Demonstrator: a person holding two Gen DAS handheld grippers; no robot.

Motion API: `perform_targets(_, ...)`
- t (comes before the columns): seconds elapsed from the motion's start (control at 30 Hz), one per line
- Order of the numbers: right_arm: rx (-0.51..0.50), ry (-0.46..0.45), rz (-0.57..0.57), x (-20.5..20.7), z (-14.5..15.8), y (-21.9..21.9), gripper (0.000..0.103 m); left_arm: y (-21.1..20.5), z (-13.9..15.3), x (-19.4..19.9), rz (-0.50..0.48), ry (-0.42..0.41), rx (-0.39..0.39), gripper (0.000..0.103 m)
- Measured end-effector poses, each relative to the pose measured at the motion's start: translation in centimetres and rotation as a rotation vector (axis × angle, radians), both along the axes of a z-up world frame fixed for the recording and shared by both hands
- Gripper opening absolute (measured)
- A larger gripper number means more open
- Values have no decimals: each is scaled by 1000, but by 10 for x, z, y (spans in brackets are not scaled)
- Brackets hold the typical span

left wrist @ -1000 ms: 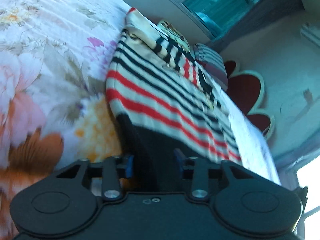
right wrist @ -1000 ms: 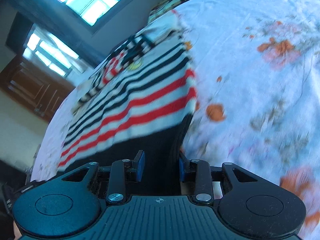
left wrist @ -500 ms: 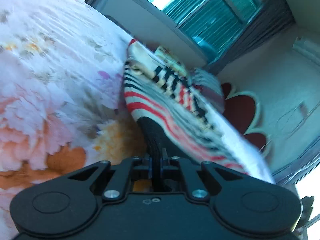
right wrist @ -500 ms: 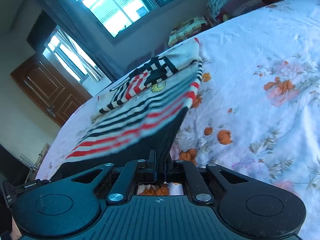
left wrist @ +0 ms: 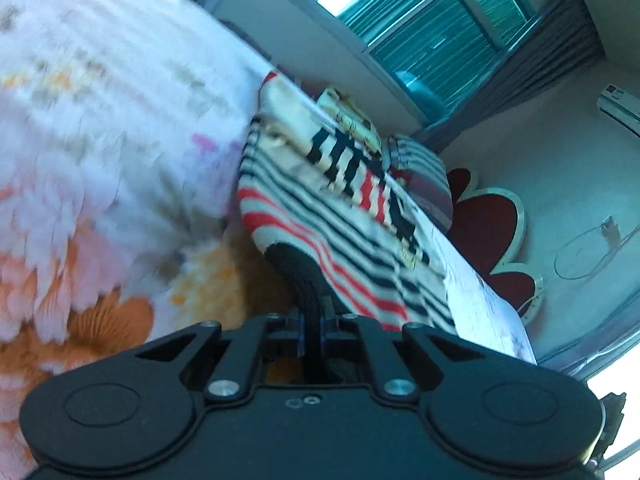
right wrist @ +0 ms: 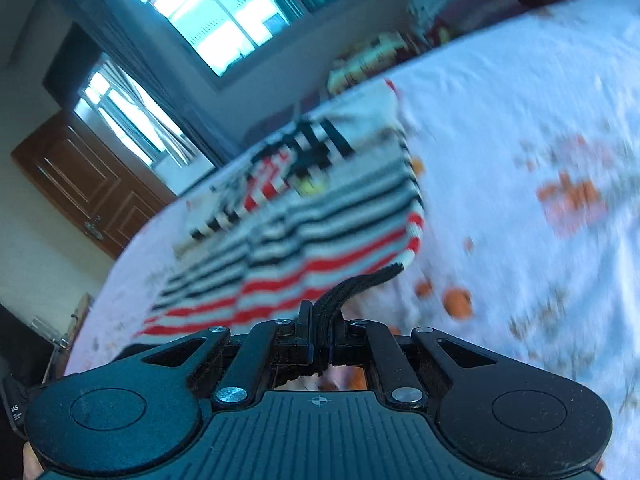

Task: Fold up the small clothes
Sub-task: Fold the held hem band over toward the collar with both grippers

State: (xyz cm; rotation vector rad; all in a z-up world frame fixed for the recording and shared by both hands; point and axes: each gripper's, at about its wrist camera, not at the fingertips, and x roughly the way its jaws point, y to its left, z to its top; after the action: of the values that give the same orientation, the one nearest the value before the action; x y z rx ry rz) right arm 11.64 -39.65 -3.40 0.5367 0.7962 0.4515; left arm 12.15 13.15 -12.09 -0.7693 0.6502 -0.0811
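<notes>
A small striped sweater (left wrist: 340, 224), white with red and navy stripes and a black ribbed hem, lies on the floral bedsheet (left wrist: 100, 160). My left gripper (left wrist: 312, 340) is shut on the black hem at one corner and holds it lifted off the bed. In the right wrist view the same sweater (right wrist: 312, 216) stretches away from me, and my right gripper (right wrist: 320, 344) is shut on the black hem (right wrist: 352, 288) at the other corner, also lifted. The sweater's far part with the printed chest panel rests on the bed.
Pillows (left wrist: 420, 172) lie at the head of the bed by a red flower-shaped headboard (left wrist: 492, 224). A window (right wrist: 212, 16) and a brown wooden door (right wrist: 92, 188) are beyond the bed. The flowered sheet (right wrist: 540, 160) spreads to the right of the sweater.
Both grippers closed on the black hem, then raised it off the bed. The hem now bunches between the jaws and the near part of the sweater hangs lifted.
</notes>
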Motion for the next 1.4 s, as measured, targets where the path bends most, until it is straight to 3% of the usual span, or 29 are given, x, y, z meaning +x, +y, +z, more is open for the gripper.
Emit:
perform_targets(0.17,-7,-63,1,16,37,9,5,6,35,15,33,-75,-34,5)
perform_targets(0.43,31,-176,-24,63,111,8,5,18,105,65,32,-149,3,5)
perform_targets(0.63,34,-189,-45,120,131,10,6,15,127,119,7,-177,56,5)
perform_targets(0.8,38,-116,-54,205,105,21,5,18,112,191,6,-108,77,5)
perform_targets(1.07,16,11,-35,338,24,40,6,29,56,310,-16,53,122,5)
perform_targets(1.3,0,62,-26,407,-38,51,6,41,14,363,-42,88,148,7)
perform_targets(1.37,-10,36,-21,420,-44,54,6,35,12,369,-59,38,197,19)
perform_targets(1.4,-29,34,-21,425,-46,57,6,31,13,367,-60,18,229,40)
